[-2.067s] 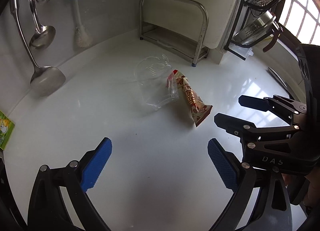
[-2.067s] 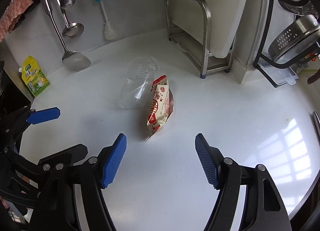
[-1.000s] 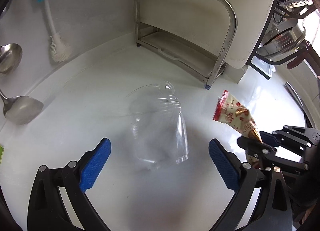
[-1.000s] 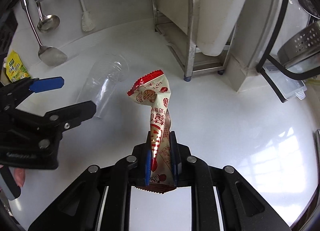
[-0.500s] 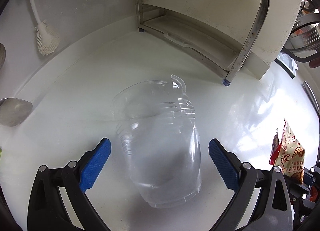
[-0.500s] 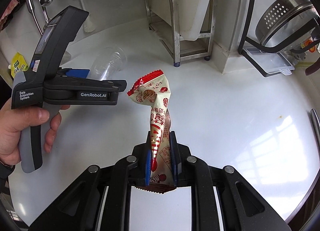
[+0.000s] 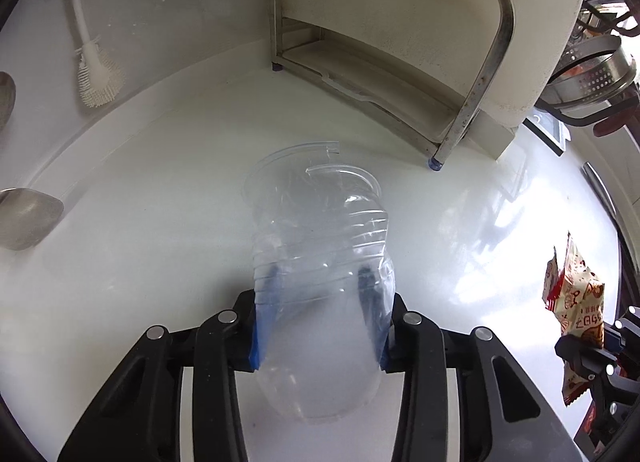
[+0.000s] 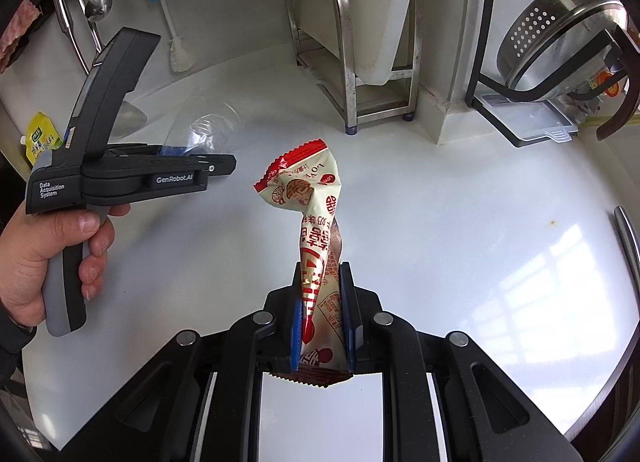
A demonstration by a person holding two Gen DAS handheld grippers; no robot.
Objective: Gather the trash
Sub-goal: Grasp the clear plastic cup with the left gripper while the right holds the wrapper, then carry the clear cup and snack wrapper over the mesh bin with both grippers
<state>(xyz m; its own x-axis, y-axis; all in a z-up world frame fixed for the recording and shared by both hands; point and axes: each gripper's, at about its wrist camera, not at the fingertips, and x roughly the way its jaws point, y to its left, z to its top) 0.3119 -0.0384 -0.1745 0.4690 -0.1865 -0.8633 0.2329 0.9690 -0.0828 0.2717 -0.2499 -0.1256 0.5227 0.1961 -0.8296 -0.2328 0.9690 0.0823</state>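
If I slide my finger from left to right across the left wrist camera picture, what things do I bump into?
Shiny metal ladle bowl → white dish brush with a blue handle → crumpled clear plastic cup, which the left claw is closing on → bent steel rack → red and cream snack wrapper.

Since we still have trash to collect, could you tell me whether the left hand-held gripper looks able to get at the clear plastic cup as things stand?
Yes, it seems so. The left hand-held gripper has the clear plastic cup lying between its blue pads, its jaws are closing and nothing blocks them. The snack wrapper is off to the side in the right hand-held gripper.
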